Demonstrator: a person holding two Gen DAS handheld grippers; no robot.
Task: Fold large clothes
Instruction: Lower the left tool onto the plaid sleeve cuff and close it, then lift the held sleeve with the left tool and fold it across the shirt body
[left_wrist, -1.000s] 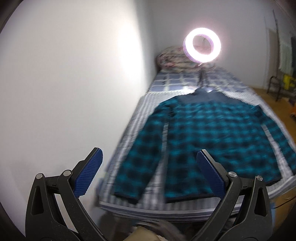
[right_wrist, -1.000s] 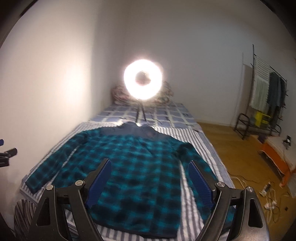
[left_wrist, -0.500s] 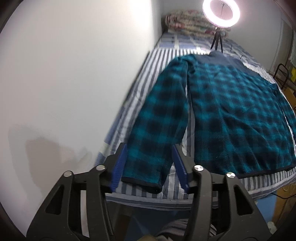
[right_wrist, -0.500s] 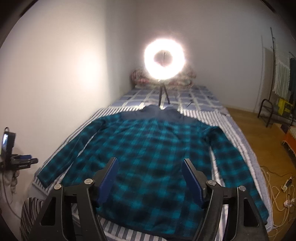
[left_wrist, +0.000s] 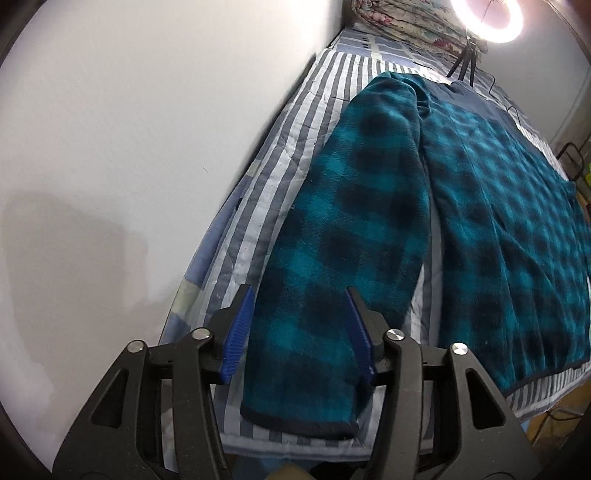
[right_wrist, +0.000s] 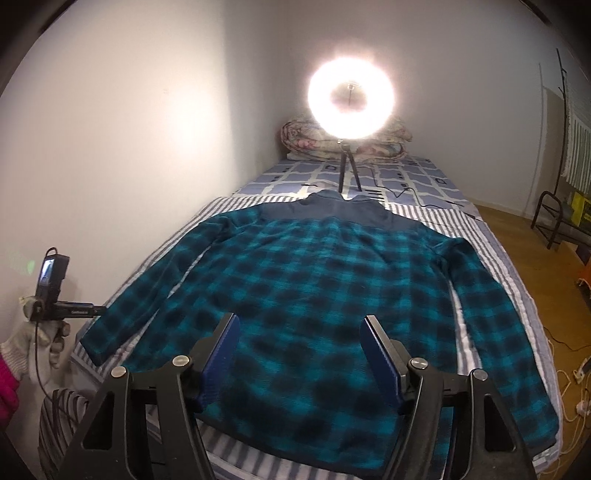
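Observation:
A teal and black plaid shirt with a navy yoke lies spread flat on the striped bed cover, sleeves out to both sides. In the left wrist view my left gripper hovers over the left sleeve, just above its dark cuff. Its jaws are opening, the sleeve lies between the blue pads, and they do not press it. My right gripper stands open over the shirt's lower body near the hem, with nothing gripped. A gloved hand holds the left tool beside the sleeve end.
A lit ring light on a small tripod stands on the bed beyond the collar, its cable trailing right. A folded quilt sits at the head. A white wall runs along the bed's left side. Wooden floor, cables and a rack lie to the right.
The left gripper has dropped and tilted down onto the left sleeve end, and its jaws have narrowed from wide apart. The right gripper has sunk toward the hem and narrowed slightly.

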